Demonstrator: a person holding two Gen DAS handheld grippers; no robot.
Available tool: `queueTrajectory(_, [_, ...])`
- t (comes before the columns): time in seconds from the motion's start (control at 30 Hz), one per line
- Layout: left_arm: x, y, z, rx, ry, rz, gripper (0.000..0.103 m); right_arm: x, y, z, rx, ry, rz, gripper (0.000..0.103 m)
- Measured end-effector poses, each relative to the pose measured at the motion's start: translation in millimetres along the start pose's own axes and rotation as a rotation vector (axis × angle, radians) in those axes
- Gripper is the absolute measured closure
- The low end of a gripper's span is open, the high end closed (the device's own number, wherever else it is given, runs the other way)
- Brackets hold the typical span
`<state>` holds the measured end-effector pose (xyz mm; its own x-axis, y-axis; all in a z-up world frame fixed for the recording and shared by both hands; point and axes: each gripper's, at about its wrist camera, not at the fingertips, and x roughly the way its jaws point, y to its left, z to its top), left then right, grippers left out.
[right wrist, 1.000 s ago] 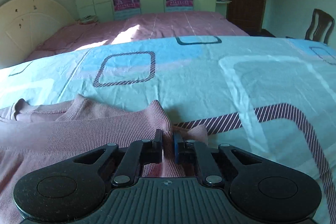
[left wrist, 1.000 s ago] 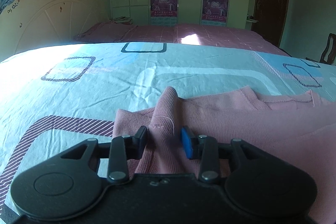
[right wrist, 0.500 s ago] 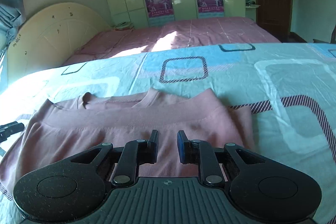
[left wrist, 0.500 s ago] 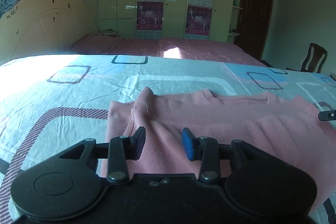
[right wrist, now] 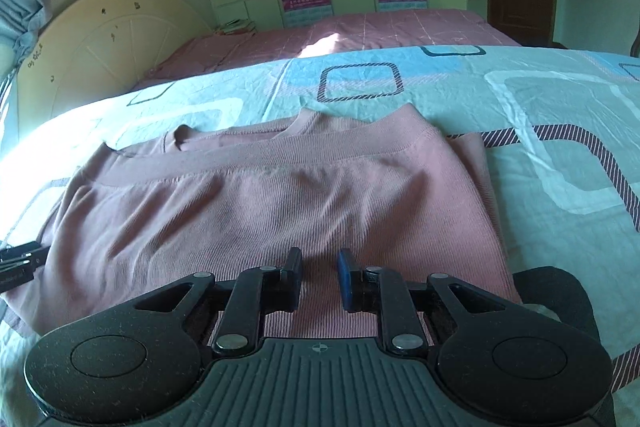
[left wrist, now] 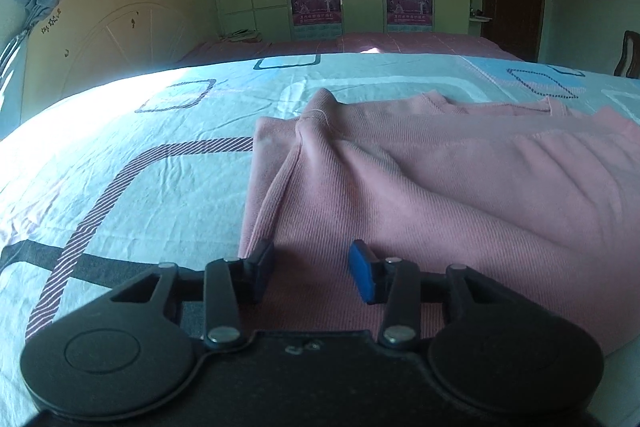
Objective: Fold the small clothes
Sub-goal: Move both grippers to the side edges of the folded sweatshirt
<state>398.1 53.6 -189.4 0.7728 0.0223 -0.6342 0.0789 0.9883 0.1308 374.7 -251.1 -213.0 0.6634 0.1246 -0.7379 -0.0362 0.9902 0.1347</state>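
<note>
So the pink knit top (right wrist: 280,203) is lying folded over on the patterned bedsheet (right wrist: 560,115), its hem band running across just short of the neckline, which is peeking out at the far edge. Both grippers are hovering over the near part of it and neither one is holding anything.

The left gripper (left wrist: 311,269) is sitting over the garment's left edge with its jaws parting — fabric is lying under the gap, but the pads aren't pressing on it. The right gripper (right wrist: 319,277) is over the middle-right of the top with a narrow gap between its jaws, nothing pinched there either.

How it's going to handle, as far as I can judge: it's looking like a light, ribbed knit, very soft and floppy, so it's going to sag and stretch wherever it isn't supported. Not slippery, not fragile, but the layers are likely to slide over each other and drag along the sheet if you're pulling from one side only. There's already a raised ridge (left wrist: 316,107) poking up at the far left corner, plus some soft wrinkles across the middle.

For taking hold, I'd be going for the doubled edges — the left side seam (left wrist: 276,187) for one gripper, and the right side edge (right wrist: 488,195) for the other — pinching through all layers at once so the fold is staying together. Grabbing only the top layer in the middle is probably just going to pull it open again.
</note>
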Motion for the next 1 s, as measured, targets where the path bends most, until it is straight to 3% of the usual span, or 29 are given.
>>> queueTrajectory(0.03, [-1, -1, -3, 0.01, -0.009, 0.013, 0.063, 8, 1, -7, -0.054, 0.025, -0.079, 0.084])
queueTrajectory(0.1, [-6, -1, -8, 0.014, -0.018, 0.029, 0.065, 7, -13, -17, -0.058, -0.003, -0.123, 0.085])
queueTrajectory(0.2, [-16, 1, -16, 0.004, -0.02, 0.031, 0.068, 0, -28, -19, -0.023, 0.023, -0.17, 0.085])
queueTrajectory(0.3, [-23, 3, -11, -0.013, 0.002, 0.01, 0.074, -12, -31, -15, 0.013, 0.039, -0.145, 0.084])
queueTrajectory(0.4, [-42, 6, -1, -0.067, -0.071, -0.039, 0.076, -31, -18, -4, 0.031, -0.031, -0.065, 0.084])
queueTrajectory(0.53, [-46, -16, 24, -0.076, -0.129, -0.141, 0.072, -24, 10, 12, 0.055, -0.042, 0.028, 0.084])
queueTrajectory(0.63, [-32, -34, 34, -0.061, -0.109, -0.182, 0.068, -14, 37, 19, 0.027, -0.052, 0.06, 0.084])
queueTrajectory(0.8, [-2, -27, 6, -0.059, 0.002, -0.139, 0.066, 7, 46, 10, -0.01, -0.011, 0.051, 0.084])
queueTrajectory(0.87, [-9, -16, -9, -0.057, -0.025, -0.146, 0.064, 10, 36, 1, -0.012, 0.0, 0.034, 0.084])
queueTrajectory(1.0, [-24, -11, -1, -0.079, -0.002, -0.113, 0.068, -7, 27, 2, 0.014, -0.025, 0.031, 0.084])
